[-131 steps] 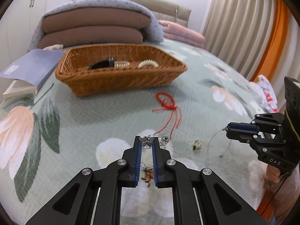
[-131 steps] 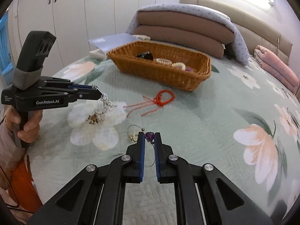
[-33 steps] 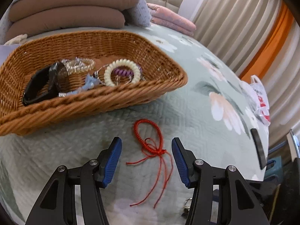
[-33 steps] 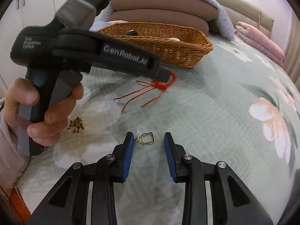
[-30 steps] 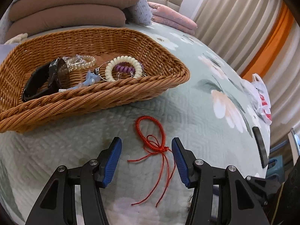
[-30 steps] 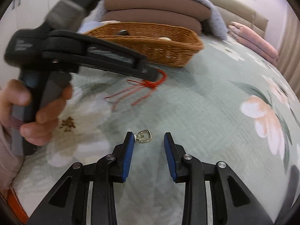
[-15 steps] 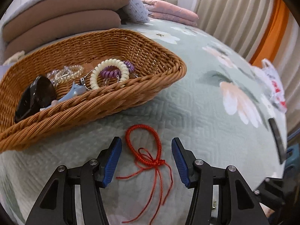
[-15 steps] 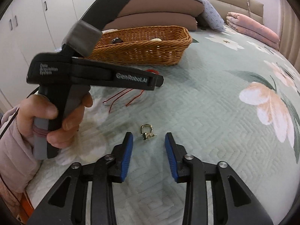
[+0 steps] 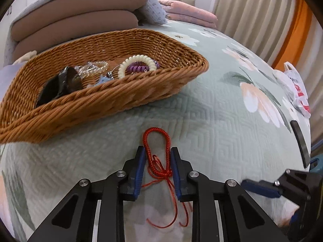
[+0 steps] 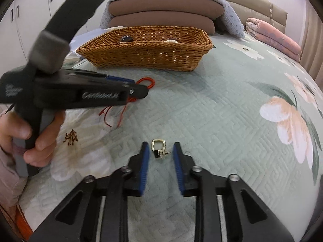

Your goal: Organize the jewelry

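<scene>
The left hand-held gripper (image 9: 157, 151) has its jaws apart around the red cord bracelet (image 9: 158, 153), not yet clamping it. The bracelet's loop points away from the gripper toward the wicker basket (image 9: 113, 100); its loose tails trail back under the jaws. The right hand-held gripper (image 10: 160, 151) is also parted, with a small gold earring (image 10: 159, 149) lying between its fingertips, ring end pointing away. Everything rests on a green floral quilt (image 10: 232, 111) on a bed, with stacked brown cushions (image 10: 161, 14) beyond. The left gripper's label is blurred.
</scene>
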A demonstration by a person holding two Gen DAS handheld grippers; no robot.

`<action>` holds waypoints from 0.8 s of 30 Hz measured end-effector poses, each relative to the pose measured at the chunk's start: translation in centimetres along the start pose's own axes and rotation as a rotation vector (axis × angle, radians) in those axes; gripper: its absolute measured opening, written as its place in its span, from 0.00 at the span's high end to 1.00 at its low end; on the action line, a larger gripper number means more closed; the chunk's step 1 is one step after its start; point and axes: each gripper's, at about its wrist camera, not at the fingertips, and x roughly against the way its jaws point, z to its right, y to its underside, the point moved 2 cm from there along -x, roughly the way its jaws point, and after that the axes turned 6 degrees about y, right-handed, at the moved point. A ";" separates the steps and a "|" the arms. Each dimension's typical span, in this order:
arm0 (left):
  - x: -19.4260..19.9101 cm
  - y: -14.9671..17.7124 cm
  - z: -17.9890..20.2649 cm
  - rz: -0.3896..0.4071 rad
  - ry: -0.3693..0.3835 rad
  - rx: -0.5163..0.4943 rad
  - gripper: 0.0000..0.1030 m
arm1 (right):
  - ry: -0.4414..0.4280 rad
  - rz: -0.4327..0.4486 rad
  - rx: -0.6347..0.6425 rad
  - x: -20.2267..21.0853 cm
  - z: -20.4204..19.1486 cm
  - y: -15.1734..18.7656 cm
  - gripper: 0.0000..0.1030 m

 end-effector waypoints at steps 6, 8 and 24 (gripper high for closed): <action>0.8 0.9 0.0 0.013 -0.012 -0.006 0.92 | 0.007 0.032 0.042 0.9 -0.9 0.3 0.82; 1.1 1.1 -0.2 0.020 -0.003 0.005 0.92 | -0.002 0.042 0.030 1.3 -0.6 0.2 0.82; 10.6 -1.7 -0.5 0.277 0.060 0.005 0.92 | -0.025 0.238 -0.034 5.6 1.8 -9.9 0.83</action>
